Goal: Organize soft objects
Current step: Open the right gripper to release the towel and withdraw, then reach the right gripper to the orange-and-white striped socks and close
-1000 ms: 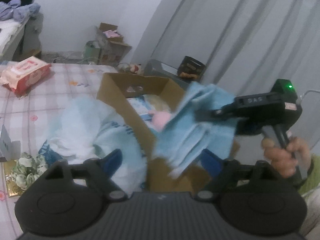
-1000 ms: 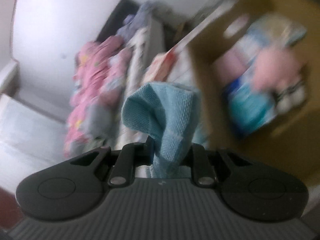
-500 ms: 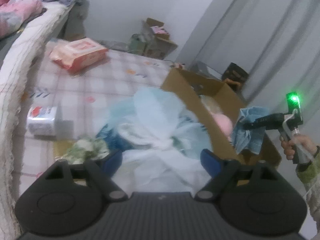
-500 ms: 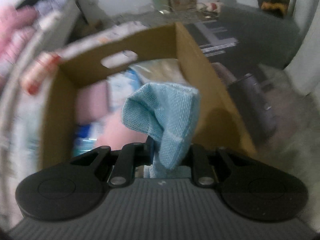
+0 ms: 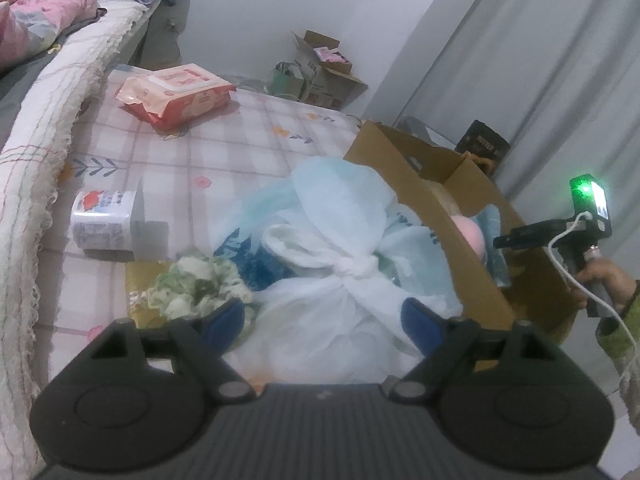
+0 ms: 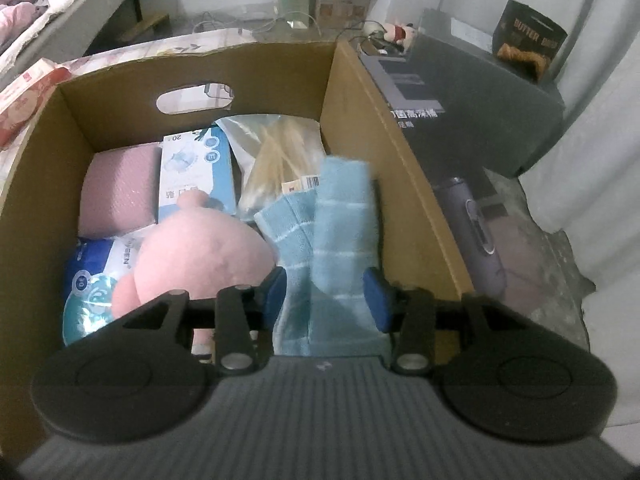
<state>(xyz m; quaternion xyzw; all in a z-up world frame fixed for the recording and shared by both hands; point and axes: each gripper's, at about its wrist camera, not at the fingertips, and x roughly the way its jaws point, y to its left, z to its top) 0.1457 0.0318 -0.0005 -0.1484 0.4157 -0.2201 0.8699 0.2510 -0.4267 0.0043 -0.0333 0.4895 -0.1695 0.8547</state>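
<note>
My right gripper (image 6: 326,294) hangs over the open cardboard box (image 6: 400,152), its jaws opening. The light blue towel (image 6: 340,232) lies loose between the blue pads and sags into the box's right side, next to a pink plush toy (image 6: 200,256). My left gripper (image 5: 322,314) is wide open just above a knotted white plastic bag (image 5: 340,248) of soft things, which leans on the box's outer wall (image 5: 420,200). Nothing is between its fingers. In the left wrist view a hand (image 5: 604,280) holds the right tool over the box, with the towel (image 5: 496,248) inside it.
The box also holds a pink sponge (image 6: 120,192), blue packets (image 6: 196,168) and a bag of sticks (image 6: 280,152). On the checked cloth lie a wipes pack (image 5: 176,92), a tissue pack (image 5: 104,220) and a green-white bundle (image 5: 196,288). A black case (image 6: 480,92) and a purple bottle (image 6: 480,240) stand beside the box.
My right gripper has swung over the box and tipped down; its jaws have parted and the towel has slumped into the box. My left gripper has dropped toward the knotted bag.
</note>
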